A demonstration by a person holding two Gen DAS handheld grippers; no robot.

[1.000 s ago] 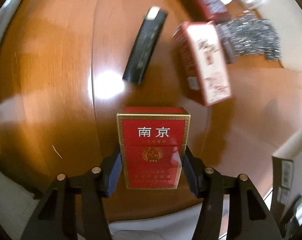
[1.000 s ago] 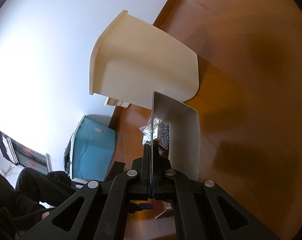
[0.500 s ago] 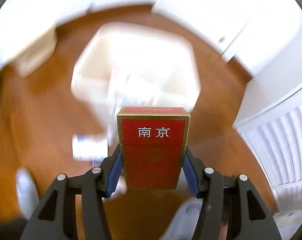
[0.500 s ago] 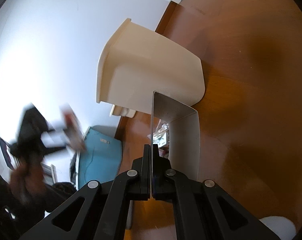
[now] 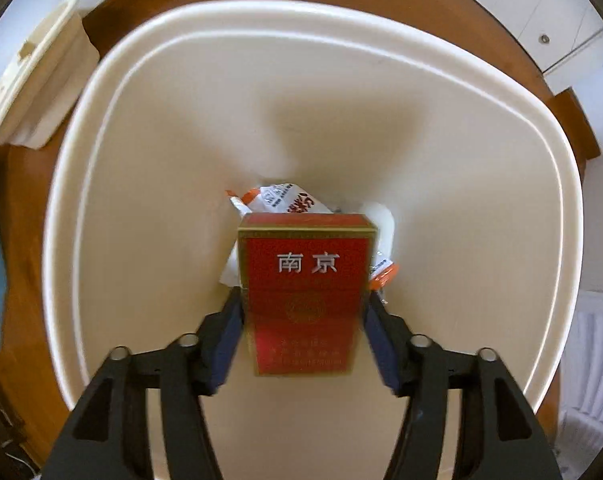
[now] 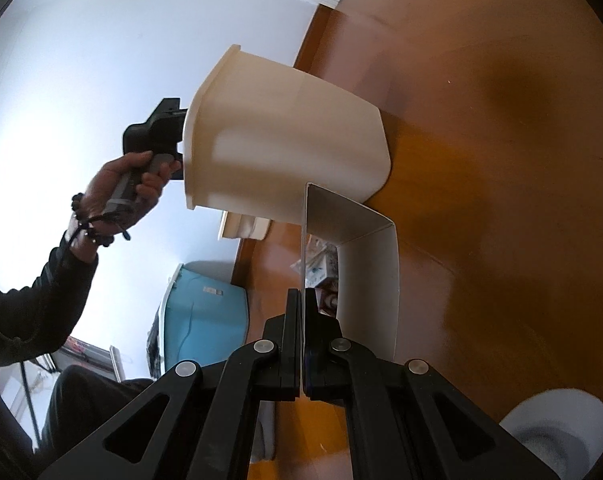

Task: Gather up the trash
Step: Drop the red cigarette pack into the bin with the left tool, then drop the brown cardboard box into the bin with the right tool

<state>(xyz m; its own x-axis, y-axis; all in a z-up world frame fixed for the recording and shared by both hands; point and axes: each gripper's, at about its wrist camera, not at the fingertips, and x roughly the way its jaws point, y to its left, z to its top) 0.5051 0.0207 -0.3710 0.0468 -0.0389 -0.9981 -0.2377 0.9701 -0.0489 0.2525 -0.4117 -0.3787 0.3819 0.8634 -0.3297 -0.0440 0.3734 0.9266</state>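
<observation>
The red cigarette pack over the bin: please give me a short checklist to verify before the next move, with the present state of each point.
1. Red cigarette pack is above the mouth of the cream bin, not over the floor: ok.
2. Left gripper is opening, pack between its fingers; whether the pads touch it at this moment: cannot tell.
3. Space under the pack: only wrappers at the bottom, much room: ok.
4. Bin stands upright on the wooden floor: ok.
5. Right gripper is shut on the white dustpan, apart from the bin mouth: ok.
6. Dustpan contents stay inside: cannot tell.
</observation>
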